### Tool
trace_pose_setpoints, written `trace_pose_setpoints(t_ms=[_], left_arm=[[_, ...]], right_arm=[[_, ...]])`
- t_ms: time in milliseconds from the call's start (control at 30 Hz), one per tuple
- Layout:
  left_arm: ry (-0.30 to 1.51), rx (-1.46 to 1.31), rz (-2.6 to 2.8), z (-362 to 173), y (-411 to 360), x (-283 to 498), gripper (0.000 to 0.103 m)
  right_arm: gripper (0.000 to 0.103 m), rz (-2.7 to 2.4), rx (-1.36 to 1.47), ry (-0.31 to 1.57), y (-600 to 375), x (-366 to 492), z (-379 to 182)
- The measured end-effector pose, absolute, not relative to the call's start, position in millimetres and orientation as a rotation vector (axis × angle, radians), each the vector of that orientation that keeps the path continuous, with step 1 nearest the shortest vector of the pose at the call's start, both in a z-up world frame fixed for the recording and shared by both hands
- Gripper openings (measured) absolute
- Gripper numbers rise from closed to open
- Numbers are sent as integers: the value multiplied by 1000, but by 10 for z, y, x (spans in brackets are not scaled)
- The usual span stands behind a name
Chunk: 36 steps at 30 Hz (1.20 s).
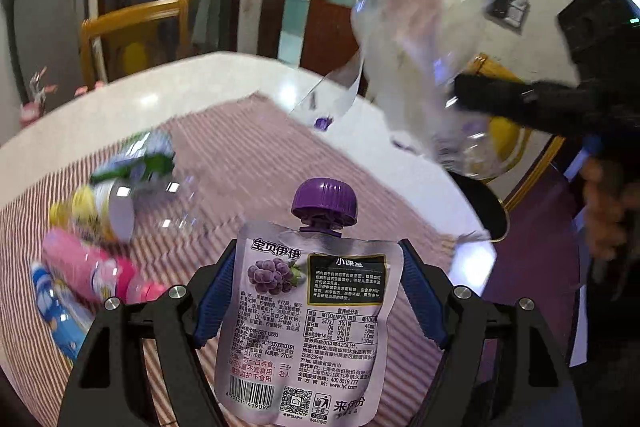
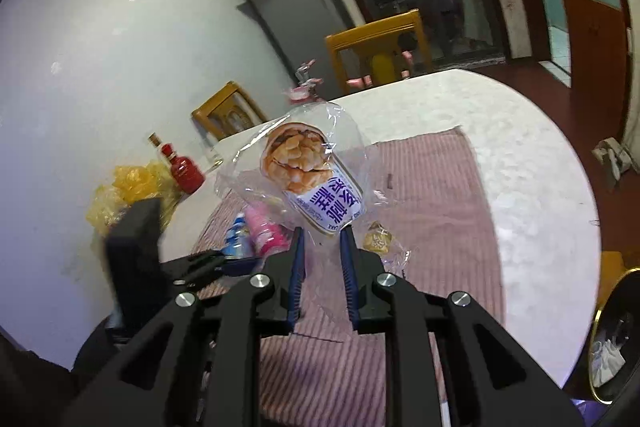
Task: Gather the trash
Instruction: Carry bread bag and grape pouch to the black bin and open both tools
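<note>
A silver fruit-puree pouch [image 1: 308,307] with a purple cap and a grape picture stands upright between the blue pads of my left gripper [image 1: 319,247], which is shut on its sides above the striped mat [image 1: 248,147]. My right gripper [image 2: 322,231] is shut on a clear plastic bread wrapper [image 2: 308,167] with a purple label, held up over the table. The left wrist view shows that wrapper [image 1: 412,67] at upper right, hanging from the black right gripper. More trash lies on the mat: a pink bottle [image 1: 88,267], a blue pack [image 1: 56,311], a yellow cup [image 1: 96,207] and a green-labelled clear bottle [image 1: 148,163].
A black bin with a gold rim [image 2: 612,339] stands beside the round white table [image 2: 520,155] at the right. A small crumpled wrapper [image 2: 378,239] lies on the mat. A red bottle [image 2: 184,171] and a yellow bag [image 2: 128,187] sit at the far left. Wooden chairs stand behind.
</note>
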State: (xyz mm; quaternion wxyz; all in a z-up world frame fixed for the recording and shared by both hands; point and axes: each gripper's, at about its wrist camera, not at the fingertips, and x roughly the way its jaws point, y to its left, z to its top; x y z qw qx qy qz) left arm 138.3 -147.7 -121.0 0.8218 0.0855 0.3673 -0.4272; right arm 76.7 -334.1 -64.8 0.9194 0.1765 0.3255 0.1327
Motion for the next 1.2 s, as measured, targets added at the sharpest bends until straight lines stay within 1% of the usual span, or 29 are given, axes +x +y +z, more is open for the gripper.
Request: trace_pose_setpoints(t_ms=[200, 367, 600, 833, 867, 900, 933, 967, 1000, 1100, 1200], left_arm=[[724, 208, -1009, -976, -1986, 1320, 75], [689, 247, -1118, -878, -2547, 1213, 75], [659, 279, -1238, -831, -3172, 924, 75], [631, 293, -1252, -677, -3336, 771, 75], [625, 298, -1251, -655, -3359, 761, 75], [614, 304, -1249, -622, -3359, 736, 75], [608, 308, -1248, -604, -3371, 716, 75], [600, 310, -1249, -580, -3372, 695, 75], [589, 311, -1249, -547, -3375, 670, 76], [565, 321, -1257, -491, -3360, 598, 76], [546, 334, -1269, -446, -3396, 532, 76]], right_arm=[[19, 36, 437, 636, -4216, 462, -741], [19, -266, 507, 654, -5111, -36, -1010], [19, -621, 613, 802, -6023, -592, -1855], [19, -686, 698, 933, -6417, -593, -2574], [22, -690, 706, 949, -6456, -569, -2662], [30, -691, 713, 970, -6488, -537, -2746], [37, -697, 716, 996, -6515, -483, -2836], [58, -710, 712, 1022, -6517, -423, -2908], [71, -718, 708, 1035, -6521, -403, -2937], [75, -757, 687, 1041, -6532, -397, -2985], [76, -761, 701, 999, -6535, -471, -2946]])
